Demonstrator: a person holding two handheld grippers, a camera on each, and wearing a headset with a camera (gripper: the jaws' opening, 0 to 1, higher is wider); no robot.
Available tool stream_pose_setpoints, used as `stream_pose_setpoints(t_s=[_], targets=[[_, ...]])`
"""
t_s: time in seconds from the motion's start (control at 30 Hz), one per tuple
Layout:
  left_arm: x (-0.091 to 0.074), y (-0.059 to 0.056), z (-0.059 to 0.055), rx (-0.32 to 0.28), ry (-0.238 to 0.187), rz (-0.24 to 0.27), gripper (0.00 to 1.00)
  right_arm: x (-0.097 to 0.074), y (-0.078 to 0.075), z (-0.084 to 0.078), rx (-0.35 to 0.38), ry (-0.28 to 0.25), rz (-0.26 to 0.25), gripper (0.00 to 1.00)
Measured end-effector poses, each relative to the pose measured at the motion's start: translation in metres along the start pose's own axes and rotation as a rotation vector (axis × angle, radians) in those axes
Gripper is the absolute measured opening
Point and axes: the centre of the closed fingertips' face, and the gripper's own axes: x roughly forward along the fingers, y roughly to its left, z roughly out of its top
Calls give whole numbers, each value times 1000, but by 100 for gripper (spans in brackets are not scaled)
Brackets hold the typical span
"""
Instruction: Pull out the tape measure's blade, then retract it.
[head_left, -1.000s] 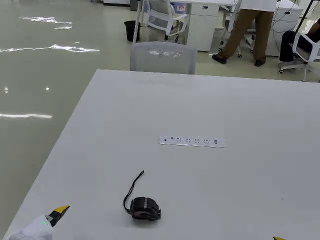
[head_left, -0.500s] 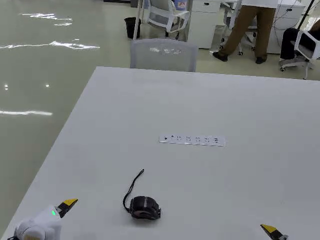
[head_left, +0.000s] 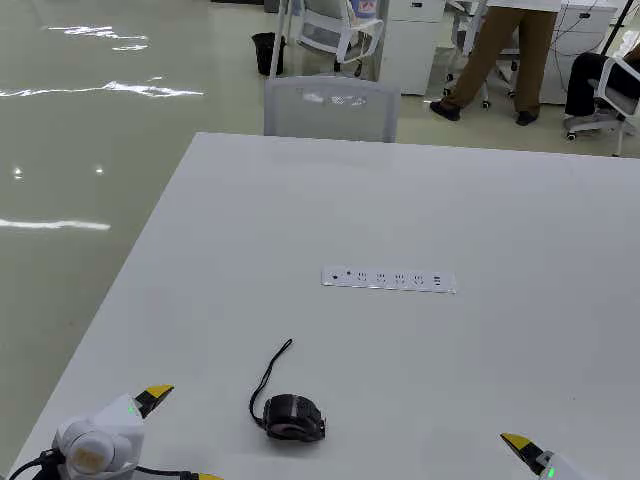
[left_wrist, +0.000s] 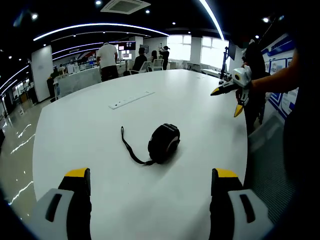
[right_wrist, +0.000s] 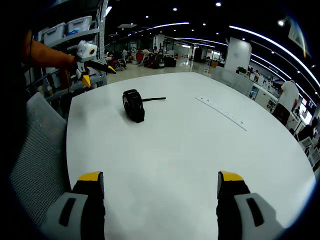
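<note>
A white table (head_left: 400, 200) stands on a glossy pale floor (head_left: 80, 130). A grey chair (head_left: 330, 108) sits at its far edge; curved light strips (left_wrist: 90, 25) cross the ceiling.

A white table (head_left: 250, 220) carries a black tape measure (head_left: 292, 417) near its front edge, its wrist strap (head_left: 268, 375) lying loose, and a white power strip (head_left: 388, 280) well beyond it.

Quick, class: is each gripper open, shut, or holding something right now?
Left gripper: open, holding nothing.
Right gripper: open, holding nothing.
</note>
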Motion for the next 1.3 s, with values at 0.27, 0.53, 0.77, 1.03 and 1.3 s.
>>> stream_pose_setpoints(t_s=[0.27,0.53,0.77,1.03,1.3], targets=[[17,5,5,40,28,-30,99,15,0,13,-35,0,31,96],[31,6,14,78,37,-60,99,26,1,22,-60,0,57,95],[43,6,13,97,45,-79,99,37,1,32,-80,-7,74,93],[58,8,13,128,71,-105,97,54,2,45,-104,-18,103,93],[73,6,15,162,107,-139,96,75,16,60,-155,-18,166,91]])
